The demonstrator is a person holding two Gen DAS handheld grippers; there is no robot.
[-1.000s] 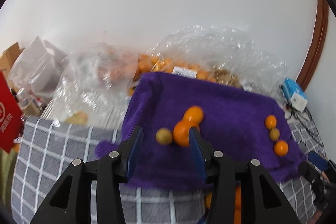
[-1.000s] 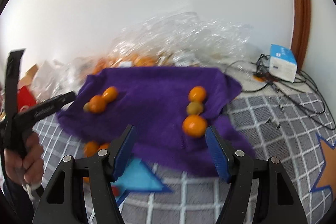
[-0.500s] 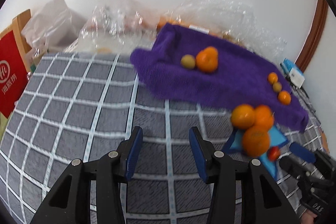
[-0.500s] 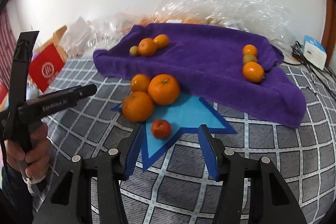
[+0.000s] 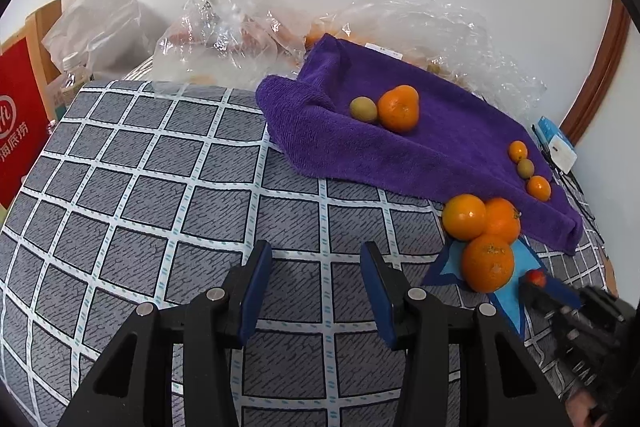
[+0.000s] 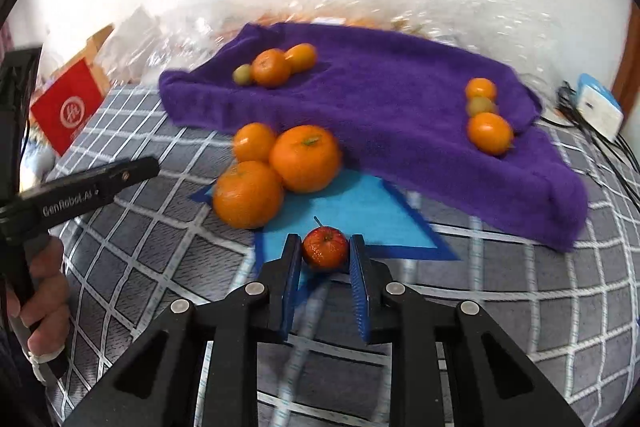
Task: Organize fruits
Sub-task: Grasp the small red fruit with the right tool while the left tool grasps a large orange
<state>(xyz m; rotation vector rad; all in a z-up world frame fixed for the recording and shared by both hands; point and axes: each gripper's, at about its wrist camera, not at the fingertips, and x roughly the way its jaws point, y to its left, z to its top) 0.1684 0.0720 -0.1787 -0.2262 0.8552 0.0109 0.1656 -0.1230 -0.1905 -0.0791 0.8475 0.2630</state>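
The little red fruit (image 6: 324, 248) sits right between the tips of my right gripper (image 6: 325, 253). Both blue pads touch its sides, so my fingers are closed on it. It rests on the near corner of the blue shape (image 6: 352, 215) on the checked cloth (image 6: 520, 307).

My left gripper (image 5: 312, 287) has its fingers partly apart with nothing between them. It points at bare checked cloth, well away from the blue shape, off to that shape's left.

From my left camera, the little red fruit (image 5: 536, 277) is mostly hidden behind the dark tip of my right gripper. Only its top shows there. The right camera's picture is blurry at the back, so the clear bags (image 5: 224, 35) and what is in them are hard to make out. My left gripper's fingers are out of the right camera's picture; I see only its black handle and the hand (image 6: 44, 299) holding it.

The little red fruit is round, red-orange and shiny, with a thin dark stem sticking up. It is much smaller than the oranges.

Three big oranges (image 6: 280, 171) huddle together at the far left side of the blue shape, touching each other. Behind the blue shape lies a purple towel (image 6: 400, 99). On it, far from the blue shape, are two small groups of orange and green fruits (image 6: 272, 67). A red box (image 6: 68, 111) stands far to the left.
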